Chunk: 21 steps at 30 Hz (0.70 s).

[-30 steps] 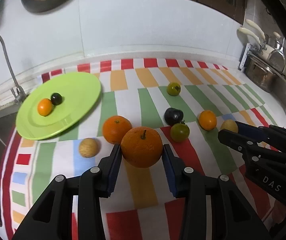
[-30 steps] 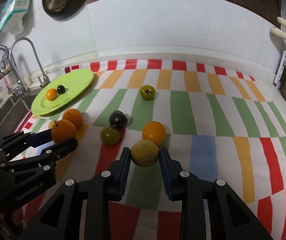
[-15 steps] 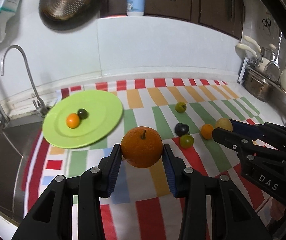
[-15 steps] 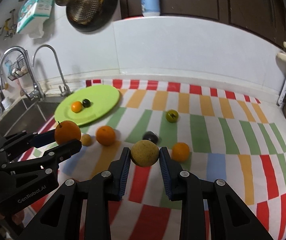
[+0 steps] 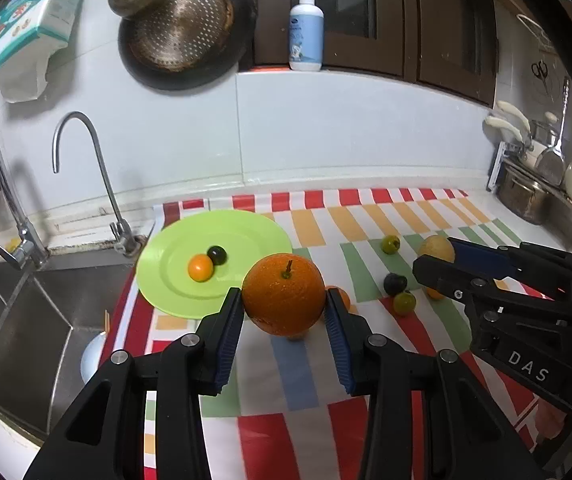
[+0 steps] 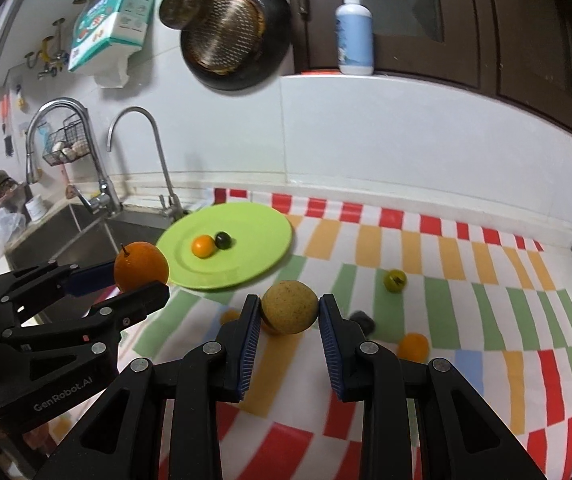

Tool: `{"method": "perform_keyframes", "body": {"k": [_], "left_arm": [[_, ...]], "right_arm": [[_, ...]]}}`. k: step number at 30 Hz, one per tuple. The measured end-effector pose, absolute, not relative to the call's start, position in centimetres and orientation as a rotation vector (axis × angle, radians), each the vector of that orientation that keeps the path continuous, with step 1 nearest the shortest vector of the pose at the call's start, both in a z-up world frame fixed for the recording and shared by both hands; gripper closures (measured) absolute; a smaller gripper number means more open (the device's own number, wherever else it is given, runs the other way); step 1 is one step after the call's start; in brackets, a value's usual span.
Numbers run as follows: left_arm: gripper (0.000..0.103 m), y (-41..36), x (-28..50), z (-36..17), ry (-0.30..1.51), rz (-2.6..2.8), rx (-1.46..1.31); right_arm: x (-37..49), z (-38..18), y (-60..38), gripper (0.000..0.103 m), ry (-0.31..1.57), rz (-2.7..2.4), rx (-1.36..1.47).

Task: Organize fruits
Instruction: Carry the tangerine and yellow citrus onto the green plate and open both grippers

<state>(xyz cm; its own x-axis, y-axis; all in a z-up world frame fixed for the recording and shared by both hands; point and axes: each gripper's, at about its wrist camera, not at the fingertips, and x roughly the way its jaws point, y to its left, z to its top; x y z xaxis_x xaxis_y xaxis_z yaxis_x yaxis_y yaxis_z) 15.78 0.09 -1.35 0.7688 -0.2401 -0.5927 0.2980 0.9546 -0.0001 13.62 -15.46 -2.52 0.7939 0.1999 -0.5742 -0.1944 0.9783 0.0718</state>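
Grippers both grip fruit above the striped cloth (image 5: 298, 364): left gripper (image 5: 284, 308) clamps an orange (image 5: 284, 294) (stem up), right gripper (image 6: 289, 308) a yellow fruit (image 6: 289, 307), plate (image 5: 246, 228) at eleven o'clock.

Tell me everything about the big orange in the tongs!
The orange is round and bright, with bumpy, shiny peel and a short brown stem pointing up. The left tongs pinch it on both sides with blue ribbed pads, holding it in the air above the striped cloth, near the green plate.
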Motion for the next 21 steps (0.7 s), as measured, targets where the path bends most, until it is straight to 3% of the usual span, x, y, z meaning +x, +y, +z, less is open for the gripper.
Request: {"method": "perform_keyframes", "body": {"k": [21], "left_arm": [[0.063, 4.4, 20.0, 0.2, 0.570, -0.190, 0.088]], "right_arm": [[19.7, 0.2, -10.9, 0.072, 0.594, 0.297, -0.004]]}}
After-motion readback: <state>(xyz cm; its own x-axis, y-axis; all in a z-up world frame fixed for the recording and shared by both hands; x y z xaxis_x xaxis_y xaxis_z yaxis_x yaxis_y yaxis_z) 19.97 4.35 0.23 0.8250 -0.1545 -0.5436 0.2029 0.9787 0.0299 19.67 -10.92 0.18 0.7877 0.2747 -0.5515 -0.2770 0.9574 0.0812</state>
